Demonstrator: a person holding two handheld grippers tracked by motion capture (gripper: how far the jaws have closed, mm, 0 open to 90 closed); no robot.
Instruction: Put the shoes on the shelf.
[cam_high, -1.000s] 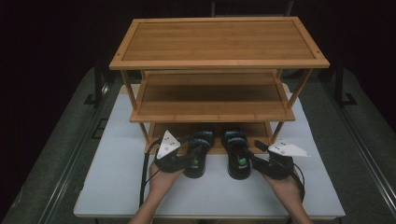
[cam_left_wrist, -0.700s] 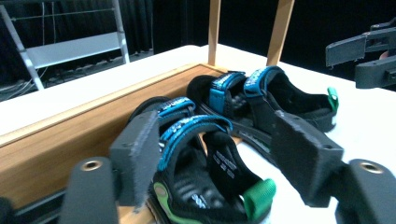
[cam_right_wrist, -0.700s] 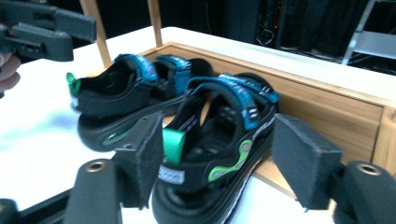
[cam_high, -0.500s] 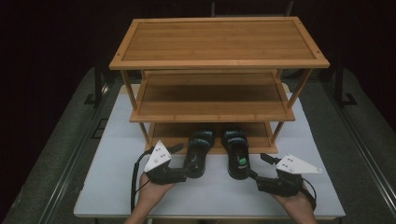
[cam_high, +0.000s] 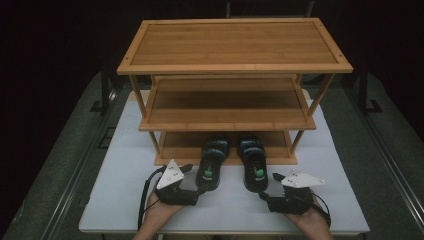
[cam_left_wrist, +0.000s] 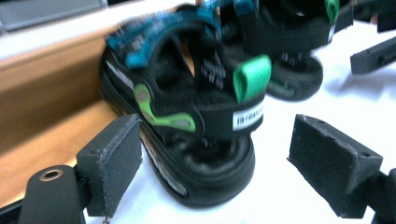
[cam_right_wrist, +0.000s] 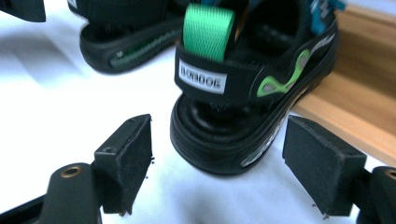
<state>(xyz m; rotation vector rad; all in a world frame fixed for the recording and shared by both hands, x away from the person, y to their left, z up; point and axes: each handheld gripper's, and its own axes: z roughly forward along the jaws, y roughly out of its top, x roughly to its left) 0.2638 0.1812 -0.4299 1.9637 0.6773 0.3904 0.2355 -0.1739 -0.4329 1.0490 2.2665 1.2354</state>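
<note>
Dark walls close in around a white table (cam_high: 125, 200), and on it stands one wooden shoe rack (cam_high: 235, 47) with three shelves, its lowest board almost at table level. Two black sandals with teal straps and green heel loops sit side by side, toes pushed onto that lowest shelf (cam_high: 175, 145) and heels hanging out over the white surface toward the person. Each one's long axis runs front to back, from the near table edge toward the rack, the toes pointing away.

Starting at the left, the left gripper (cam_high: 197, 187) is held low over the table in the person's left hand (cam_high: 160, 212), just behind the heel of the left sandal (cam_high: 212, 162). Its jaws have just been opening and now stand wide; in the left gripper view the pads (cam_left_wrist: 112, 163) flank that sandal's heel (cam_left_wrist: 201, 140) with clear gaps on both sides, so nothing is gripped.

Next to it the right sandal (cam_high: 253, 160) lies parallel, near its partner but not touching it.

Farthest right, the right gripper (cam_high: 264, 194), in the right hand (cam_high: 310, 220), sits just behind that sandal's heel. Its jaws too have just been opening and are spread wide; the right gripper view shows the black heel (cam_right_wrist: 224, 135) slightly beyond the two pads (cam_right_wrist: 126, 158), apart from both, with the rack's wood at the right edge.

Two sandals, two grippers, one rack.
</note>
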